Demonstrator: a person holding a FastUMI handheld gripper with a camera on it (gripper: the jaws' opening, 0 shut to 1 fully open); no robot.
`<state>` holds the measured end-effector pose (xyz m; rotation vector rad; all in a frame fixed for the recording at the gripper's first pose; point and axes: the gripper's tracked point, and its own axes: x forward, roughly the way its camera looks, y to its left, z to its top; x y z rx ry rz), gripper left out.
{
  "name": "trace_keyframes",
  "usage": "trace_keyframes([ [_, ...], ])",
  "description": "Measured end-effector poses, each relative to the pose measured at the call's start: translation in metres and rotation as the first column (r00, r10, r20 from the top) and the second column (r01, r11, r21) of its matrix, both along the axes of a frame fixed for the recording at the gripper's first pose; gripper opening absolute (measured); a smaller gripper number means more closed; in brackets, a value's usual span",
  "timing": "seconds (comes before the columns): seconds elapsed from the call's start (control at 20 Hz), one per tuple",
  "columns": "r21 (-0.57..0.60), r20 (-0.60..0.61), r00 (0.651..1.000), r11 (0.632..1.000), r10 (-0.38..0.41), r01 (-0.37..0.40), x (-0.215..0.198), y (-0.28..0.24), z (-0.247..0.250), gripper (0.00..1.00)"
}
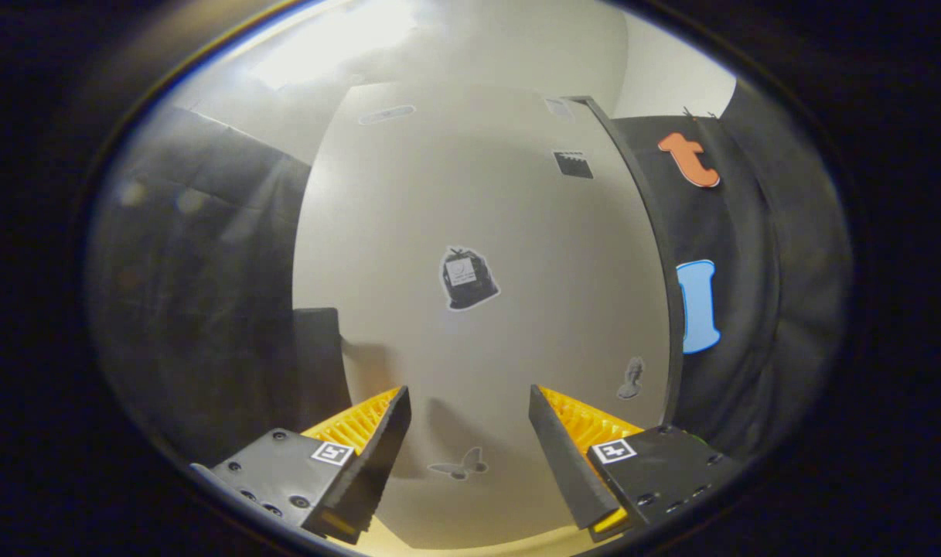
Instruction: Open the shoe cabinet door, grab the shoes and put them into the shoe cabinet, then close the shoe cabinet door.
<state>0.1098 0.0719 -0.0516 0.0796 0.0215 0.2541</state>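
Claw (470, 410) is held wide open, nothing gripped. Pale shoe cabinet door (478, 325) is seen just ahead, stickers scattered on it; dark edge (656, 255) at right.

gripper (470, 410) | fingers spread apart | nothing held between them

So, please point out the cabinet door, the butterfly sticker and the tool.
Cabinet door (408, 232): gripper view, on its bare pale panel.
Butterfly sticker (459, 465): gripper view, on its middle, low on the door between the fingers.
Tool (470, 414): gripper view, midway between its open fingertips.
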Motion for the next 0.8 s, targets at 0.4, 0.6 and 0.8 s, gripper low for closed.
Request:
trace_keyframes([
  [0.4,-0.025,0.016,0.996,0.996,-0.084,0.084,0.021,0.014,-0.005,0.96],
  [0.6,0.0,-0.009,0.994,0.994,-0.11,0.11,0.036,0.014,-0.007,0.96],
  [0.8,-0.013,-0.023,0.99,0.99,-0.142,0.142,0.057,0.011,-0.004,0.96],
])
